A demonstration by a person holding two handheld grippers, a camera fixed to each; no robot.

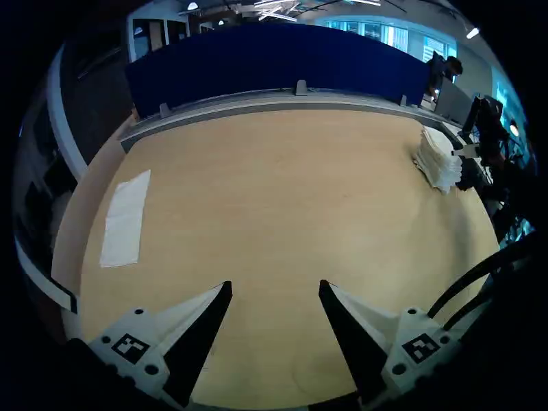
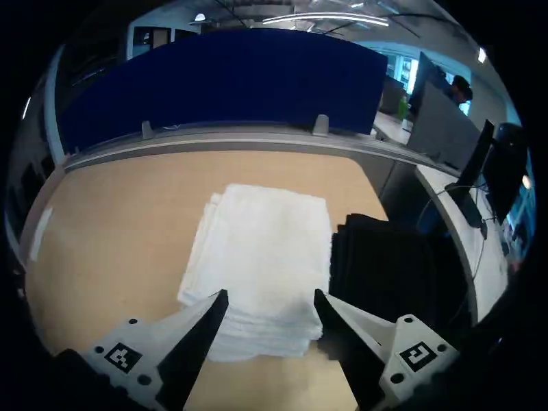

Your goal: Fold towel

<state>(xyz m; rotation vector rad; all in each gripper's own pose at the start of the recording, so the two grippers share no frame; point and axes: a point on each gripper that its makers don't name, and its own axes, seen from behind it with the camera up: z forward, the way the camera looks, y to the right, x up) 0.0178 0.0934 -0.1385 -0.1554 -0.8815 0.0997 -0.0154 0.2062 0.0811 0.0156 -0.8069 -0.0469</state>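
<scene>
The right hand-held gripper [image 2: 269,293] hangs with its two fingers spread wide and nothing between them, just over the near edge of the stack of white towels [image 2: 264,253]. The stack sits at the right end of the desk [image 2: 123,226], and the gripper's position suggests it is lined up to take the top towel off the pile. The left hand-held gripper [image 1: 274,283] is also wide apart and empty. It is held over bare wood near the middle of the desk, likely because that open stretch is where a towel can be spread and folded. One single folded towel [image 1: 125,219] lies flat near the desk's left edge, well apart from the stack, and seems to mark where finished pieces go. A dark pile of cloths [image 2: 383,267] stands just beside the white stack on its right, and whether the two touch cannot be told. A blue partition [image 2: 226,75] closes off the desk's far side. In count there are two hand-held grippers, one white stack whose layers are too fine to number, one dark pile, and one folded towel lying alone.
</scene>
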